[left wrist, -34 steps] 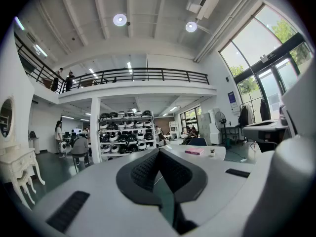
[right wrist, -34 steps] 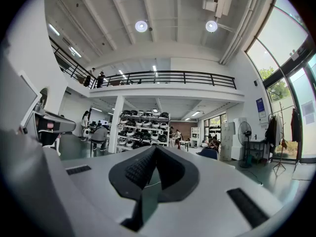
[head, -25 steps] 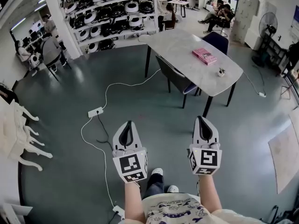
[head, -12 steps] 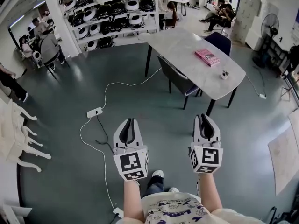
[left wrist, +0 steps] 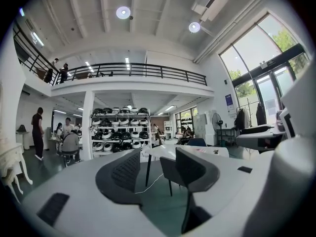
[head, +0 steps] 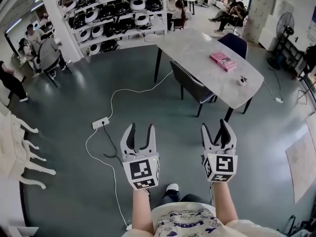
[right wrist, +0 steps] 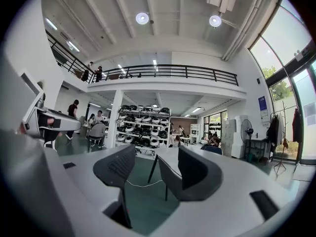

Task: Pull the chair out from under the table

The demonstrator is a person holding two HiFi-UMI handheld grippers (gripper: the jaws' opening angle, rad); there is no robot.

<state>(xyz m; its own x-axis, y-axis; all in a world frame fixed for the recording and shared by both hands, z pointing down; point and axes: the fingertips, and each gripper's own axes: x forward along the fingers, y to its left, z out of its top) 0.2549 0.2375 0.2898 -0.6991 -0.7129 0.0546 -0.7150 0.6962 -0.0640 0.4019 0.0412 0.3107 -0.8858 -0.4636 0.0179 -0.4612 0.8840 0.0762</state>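
Observation:
A dark grey chair [head: 190, 83] is tucked under the near long side of the grey table [head: 192, 48], well ahead of me across the floor. My left gripper [head: 140, 130] and right gripper [head: 216, 129] are held level side by side, both pointing toward the table. The jaws of both are opening, and nothing is between them. In the left gripper view the chair [left wrist: 166, 168] and table [left wrist: 165, 152] show far off between that gripper's [left wrist: 158, 162] jaws. The right gripper view frames the chair [right wrist: 164, 171] the same way, beyond that gripper [right wrist: 154, 162].
A pink book [head: 223, 60] and a small cup [head: 242, 81] lie on the table; a blue chair [head: 232, 43] stands at its far side. A white power strip [head: 100, 123] with cables lies on the floor ahead left. Shelves [head: 118, 14] and seated people [head: 47, 56] stand behind.
Both grippers have gone from shut to open. They and the view have moved forward toward the table and chair.

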